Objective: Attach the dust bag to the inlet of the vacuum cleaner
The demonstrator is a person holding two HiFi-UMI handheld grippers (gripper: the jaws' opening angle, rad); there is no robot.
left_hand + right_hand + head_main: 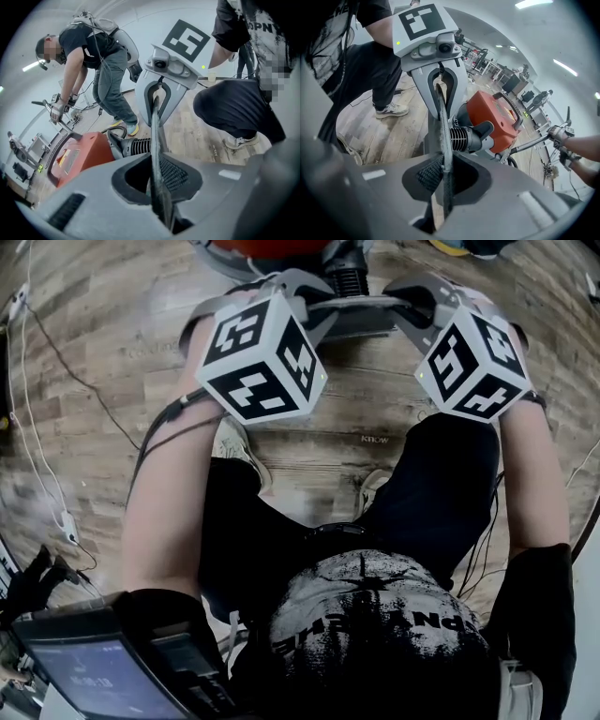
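A thin grey dust bag (156,140) stretches edge-on between my two grippers. My left gripper (157,187) is shut on one end of it, and my right gripper (443,180) is shut on the other end of the dust bag (442,126). In the head view the bag (361,320) hangs between both grippers, above the floor. The red vacuum cleaner (494,117) stands just beyond it, with its black ribbed inlet hose (471,136) right behind the bag. In the left gripper view the vacuum cleaner (77,157) and the hose (133,146) lie to the left of the bag.
Wooden floor all around. My own legs and shoes (234,442) are just below the grippers. White cables (37,427) run along the floor at the left. Another person (103,70) works bent over behind the vacuum. A screen device (103,662) sits at the lower left.
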